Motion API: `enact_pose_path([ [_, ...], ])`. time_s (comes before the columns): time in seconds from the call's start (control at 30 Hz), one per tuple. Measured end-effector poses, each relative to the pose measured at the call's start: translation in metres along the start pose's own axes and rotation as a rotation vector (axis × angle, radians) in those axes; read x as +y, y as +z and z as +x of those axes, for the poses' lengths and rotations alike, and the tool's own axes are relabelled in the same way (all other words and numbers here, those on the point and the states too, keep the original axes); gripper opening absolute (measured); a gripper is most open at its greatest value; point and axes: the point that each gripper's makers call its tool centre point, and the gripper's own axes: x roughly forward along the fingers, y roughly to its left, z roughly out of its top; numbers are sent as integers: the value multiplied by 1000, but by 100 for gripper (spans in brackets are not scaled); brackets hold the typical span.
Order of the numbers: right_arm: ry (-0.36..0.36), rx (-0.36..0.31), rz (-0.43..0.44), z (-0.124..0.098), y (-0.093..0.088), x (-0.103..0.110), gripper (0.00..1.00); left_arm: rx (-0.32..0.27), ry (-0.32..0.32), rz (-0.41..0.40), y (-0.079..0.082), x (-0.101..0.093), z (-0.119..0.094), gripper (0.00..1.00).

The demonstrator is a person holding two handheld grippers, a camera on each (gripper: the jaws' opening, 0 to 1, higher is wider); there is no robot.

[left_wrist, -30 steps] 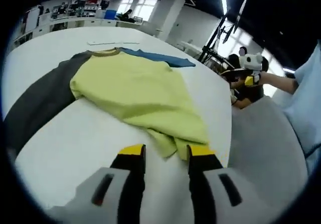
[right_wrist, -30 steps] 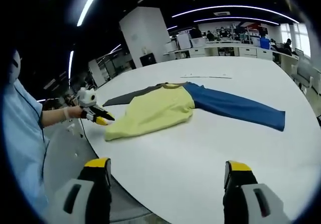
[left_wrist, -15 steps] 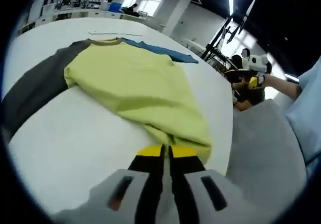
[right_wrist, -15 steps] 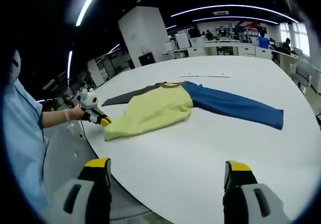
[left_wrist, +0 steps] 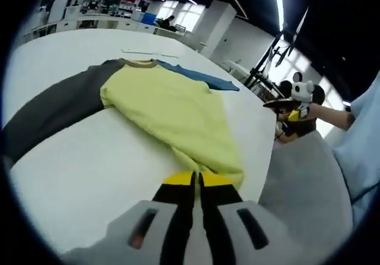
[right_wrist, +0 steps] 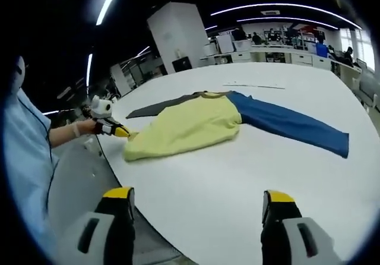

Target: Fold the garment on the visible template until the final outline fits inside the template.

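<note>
The garment (left_wrist: 172, 113) lies flat near the round edge of the white table (left_wrist: 89, 158), yellow body, grey sleeve, blue sleeve. In the left gripper view the left gripper (left_wrist: 196, 180) has its jaws pressed together on the yellow hem at the table's edge; the blue sleeve (left_wrist: 202, 78) is mostly hidden behind the body. The right gripper view shows that sleeve (right_wrist: 291, 125) stretched out in full. The right gripper (right_wrist: 196, 201) hangs with jaws wide apart, holding nothing. No template outline or writing can be made out.
</note>
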Motion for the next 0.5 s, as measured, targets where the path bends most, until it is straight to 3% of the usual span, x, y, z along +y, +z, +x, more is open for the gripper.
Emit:
enact_pose_path([
  [0.13, -6, 25, -126, 19, 6, -3, 77, -22, 31, -24, 0, 3, -9, 0],
  [0.23, 3, 96, -279, 39, 5, -1, 70, -41, 52, -38, 0, 3, -16, 0],
  [0.3, 51, 85, -304, 56, 11, 10, 69, -42, 58, -41, -1, 3, -18, 0],
  [0.4, 50, 114, -434, 76, 19, 12, 59, -49, 74, -46, -1, 3, -22, 0],
  [0.5, 89, 113, -497, 96, 29, 20, 58, -66, 85, -50, 3, 3, -26, 0],
])
